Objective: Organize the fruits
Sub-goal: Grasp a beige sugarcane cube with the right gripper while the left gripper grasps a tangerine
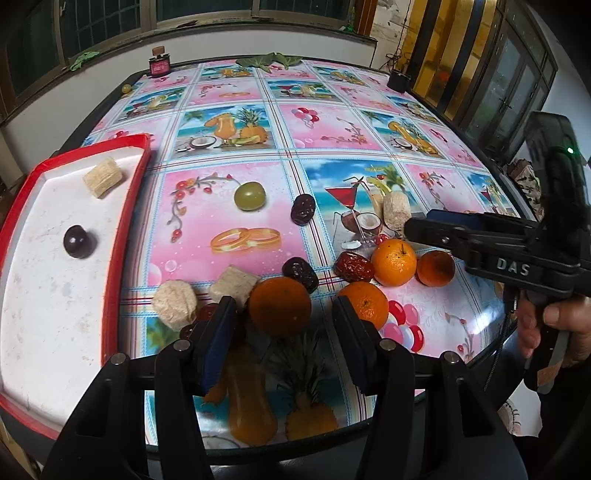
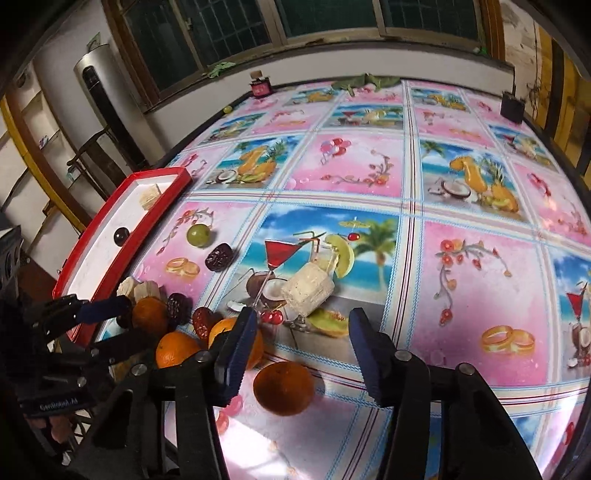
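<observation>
Left gripper (image 1: 284,314) jaws apart, straddling orange (image 1: 279,307) on table (image 1: 332,147); left pad close beside fruit, right pad clear, no squeeze visible. Right gripper (image 2: 301,339) jaws apart, second orange (image 2: 283,388) between them, nearer left pad, untouched. Red tray (image 1: 125,221) left, holding dark grape (image 1: 77,242).

Lit softly and evenly by daylight from the windows (image 1: 207,14) beyond the far edge of the table (image 1: 332,122) — no hard shadows, only faint dark patches close under each fruit. Pale glare along the table's near edge. Sharp at the table's middle, strongly bowed by fisheye toward its edges. Dim, vignetted corners beyond the table — slightly soft nearest the lens.
</observation>
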